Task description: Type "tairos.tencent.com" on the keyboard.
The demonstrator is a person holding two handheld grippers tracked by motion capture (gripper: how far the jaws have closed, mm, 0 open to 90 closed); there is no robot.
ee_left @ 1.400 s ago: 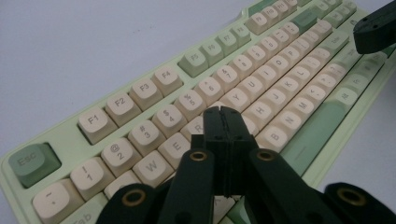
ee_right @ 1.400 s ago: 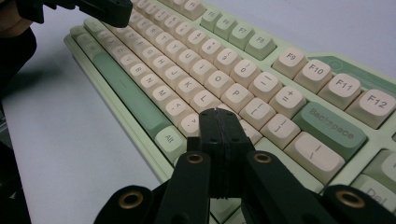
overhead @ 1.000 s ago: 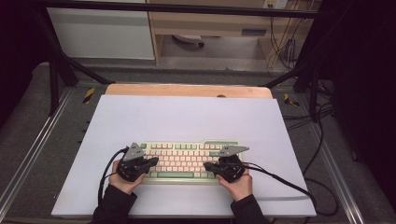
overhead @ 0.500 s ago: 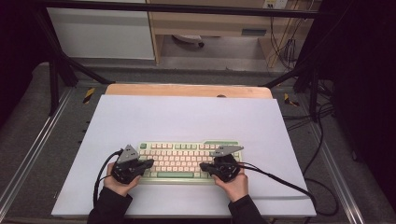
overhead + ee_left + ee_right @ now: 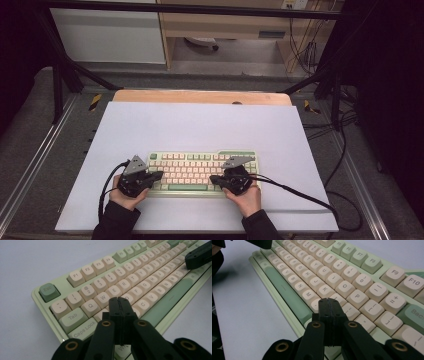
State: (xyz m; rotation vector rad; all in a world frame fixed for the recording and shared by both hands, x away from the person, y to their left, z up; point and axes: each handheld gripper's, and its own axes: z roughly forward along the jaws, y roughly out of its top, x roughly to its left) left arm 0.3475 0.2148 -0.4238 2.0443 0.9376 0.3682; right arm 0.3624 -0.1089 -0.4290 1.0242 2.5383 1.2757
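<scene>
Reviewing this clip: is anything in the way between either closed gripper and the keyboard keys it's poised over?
Nothing visible does. The left gripper, jaws shut, sits directly over the keyboard near its left-hand letter keys, and the right gripper, also shut, sits over the keys near L and P. Whether the tips touch the keycaps can't be told.

In front of me the tabletop (image 5: 200,100) is wood, and its bare strip shows along the far edge. A large pale sheet (image 5: 200,125) covers nearly all of it. On this sheet lies one keyboard (image 5: 200,170), green with cream keys, near my side, its long edge parallel to the tabletop's front edge.
</scene>
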